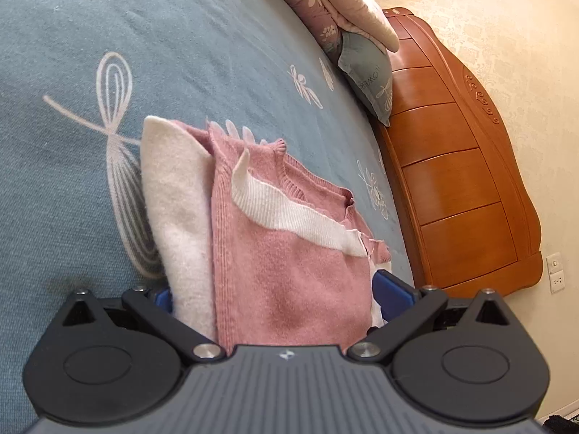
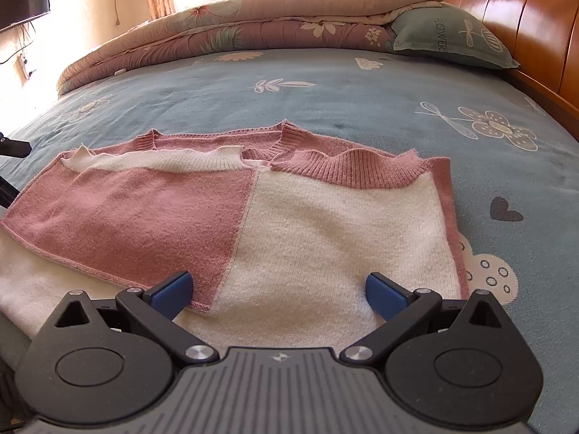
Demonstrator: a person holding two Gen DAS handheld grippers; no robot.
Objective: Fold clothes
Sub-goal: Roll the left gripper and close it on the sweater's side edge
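A pink and white knit sweater (image 2: pixel 289 217) lies flat on the blue bed sheet (image 2: pixel 325 94). Its pink side panel is folded in over the middle, and the ribbed cuffs sit near the collar. My right gripper (image 2: pixel 278 289) is open just above the white lower part, with blue pads (image 2: pixel 173 291) on either side of the pink-white seam. In the left wrist view the camera is rolled sideways. There the sweater (image 1: pixel 289 253) fills the gap between the spread fingers of my left gripper (image 1: pixel 278 293), which is open. One blue pad (image 1: pixel 392 289) shows clearly; the other is mostly hidden by fabric.
A rolled floral quilt (image 2: pixel 235 32) and a grey-green pillow (image 2: pixel 452 36) lie at the far side of the bed, against the wooden headboard (image 2: pixel 524 18). A dark part, likely the other gripper (image 2: pixel 12 146), shows at the left edge. Bare sheet (image 1: pixel 181 36) stretches beyond the sweater.
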